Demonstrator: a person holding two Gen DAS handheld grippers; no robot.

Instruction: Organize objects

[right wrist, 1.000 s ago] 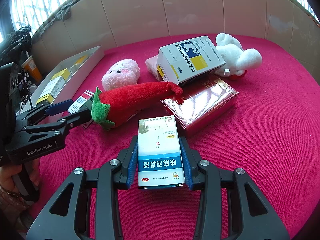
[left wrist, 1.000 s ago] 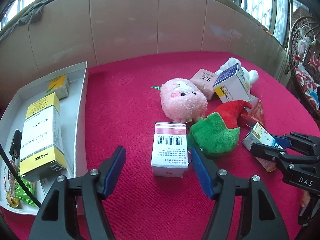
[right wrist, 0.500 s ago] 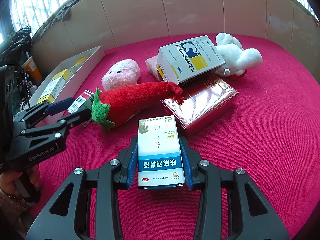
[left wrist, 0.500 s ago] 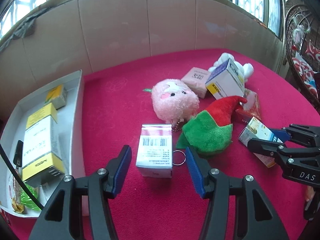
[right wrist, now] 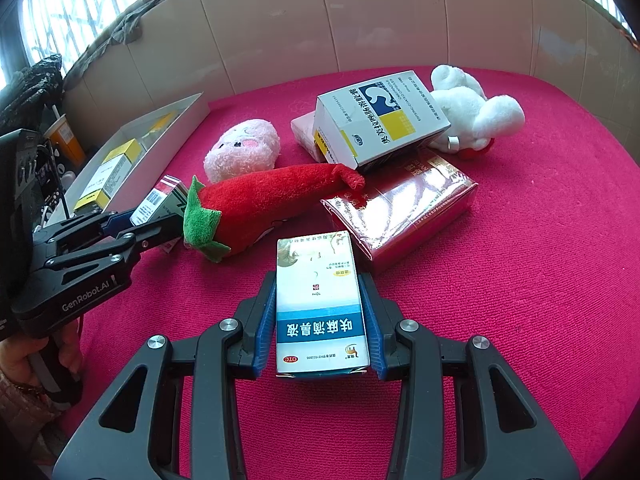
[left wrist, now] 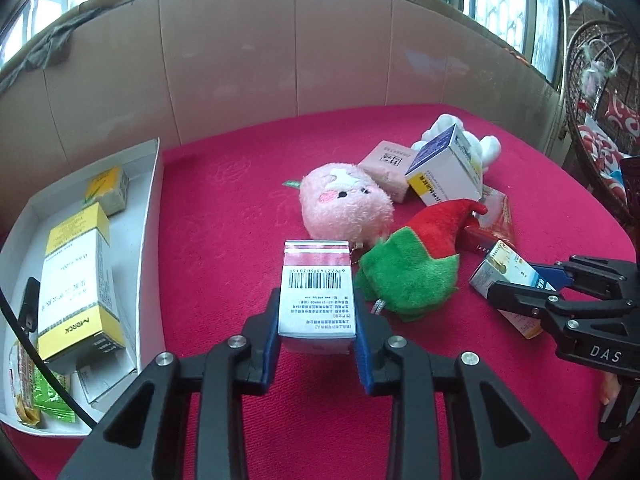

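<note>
My left gripper (left wrist: 316, 322) is shut on a white and pink barcode box (left wrist: 316, 292) on the red cloth; both blue pads press its sides. It also shows in the right wrist view (right wrist: 160, 200), held by the left gripper (right wrist: 136, 222). My right gripper (right wrist: 322, 316) is shut on a blue and white medicine box (right wrist: 320, 304), also visible in the left wrist view (left wrist: 506, 276). A white tray (left wrist: 150, 216) at the left holds several medicine boxes.
A pink plush (left wrist: 344, 208), a red and green chili plush (left wrist: 420, 256), a white plush (right wrist: 468, 108), a blue-yellow box (right wrist: 380, 116), a pink box (left wrist: 386, 168) and a shiny red pack (right wrist: 404, 208) lie in the middle. A tiled wall (left wrist: 280, 52) stands behind.
My left gripper moved forward around the barcode box and closed on it. My right gripper stayed shut on the blue and white box without moving.
</note>
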